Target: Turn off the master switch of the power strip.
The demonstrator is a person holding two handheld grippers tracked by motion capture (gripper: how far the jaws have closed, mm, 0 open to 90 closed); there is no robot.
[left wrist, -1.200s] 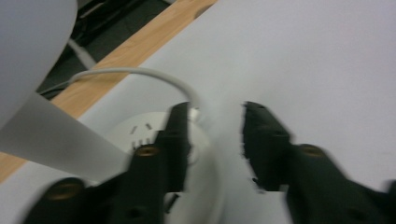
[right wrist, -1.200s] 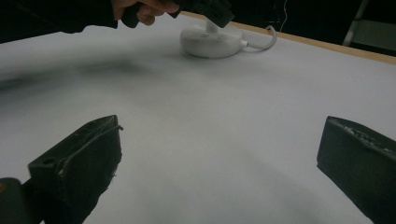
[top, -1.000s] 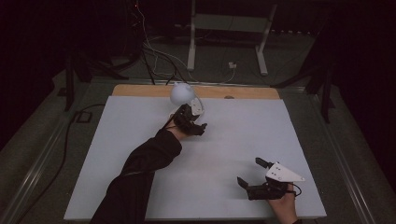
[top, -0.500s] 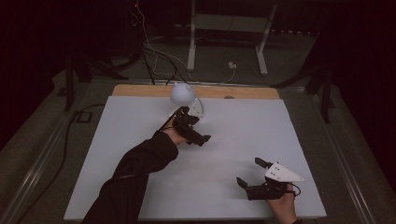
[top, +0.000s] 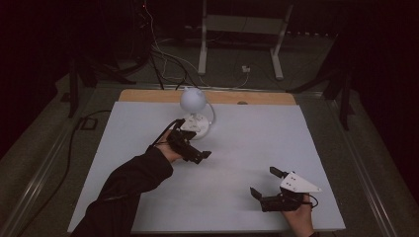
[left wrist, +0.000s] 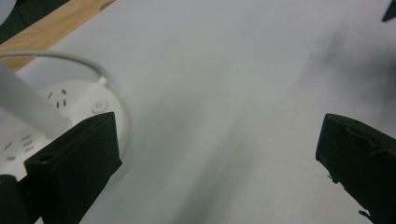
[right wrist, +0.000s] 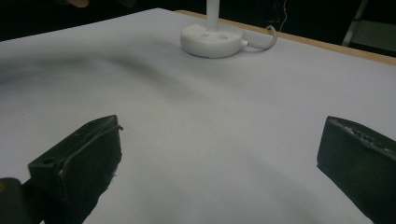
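The person's left arm, in a dark sleeve [top: 126, 185], is reaching diagonally up the white table [top: 247, 148], and the left gripper [top: 195, 154] is hovering just in front of the round base [top: 196, 126] of a small white desk lamp [top: 192, 100], its jaws standing wide apart with nothing between them. In the left gripper view the lamp base [left wrist: 28, 126] is sitting right beside one jaw, its thin cord [left wrist: 70, 58] curling off behind. The right hand [top: 299, 219] is resting low at the near right corner, holding the right gripper [top: 264, 182] with its jaws spread wide and empty too.

Compared with a second ago, the left gripper is drawing back from the lamp toward the person, and the right one is staying where it was.

The lamp is standing at the far middle of the table, close to the wooden strip [top: 257, 97] along the back edge. The whole middle and right of the white surface are lying bare between the two grippers.
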